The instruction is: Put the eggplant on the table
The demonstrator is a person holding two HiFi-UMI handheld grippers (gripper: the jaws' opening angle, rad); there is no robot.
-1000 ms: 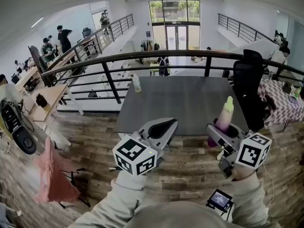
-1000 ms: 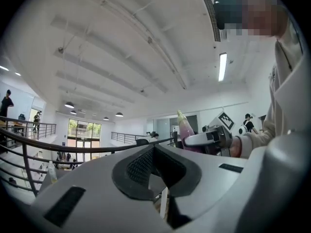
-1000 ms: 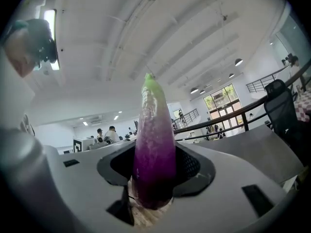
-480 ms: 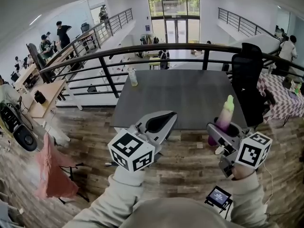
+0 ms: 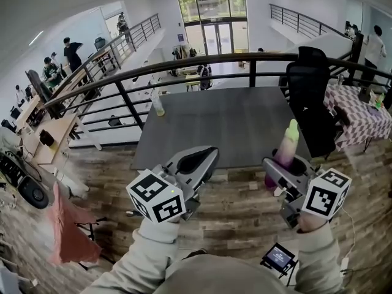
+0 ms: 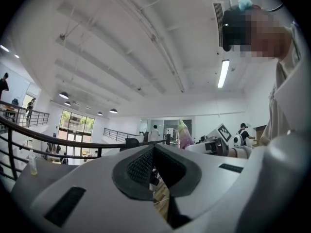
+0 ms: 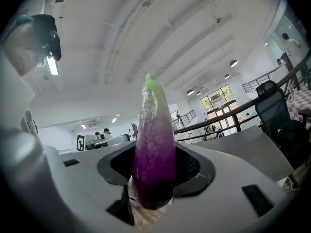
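Right gripper point(image 5: 283, 169) at 4 o'clock in head view, jaws pinching the eggplant point(image 5: 286, 147). Eggplant is upright, green tip at 12, purple base between the pads, by the near-right corner of the grey table point(image 5: 226, 118). Left gripper point(image 5: 197, 161) at 6 o'clock, jaws pressed together, nothing in them.

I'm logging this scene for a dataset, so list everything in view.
eggplant: one, purple with green tip, upright in right gripper
table: one, grey, ahead
bottle: one, pale, table's far left corner
office chair: one, black, right of table
railing: one, black, behind table
cloth: one, pink, lower left
small screen: one, dark, lower right
left gripper: white, shut, empty
right gripper: white, shut on eggplant
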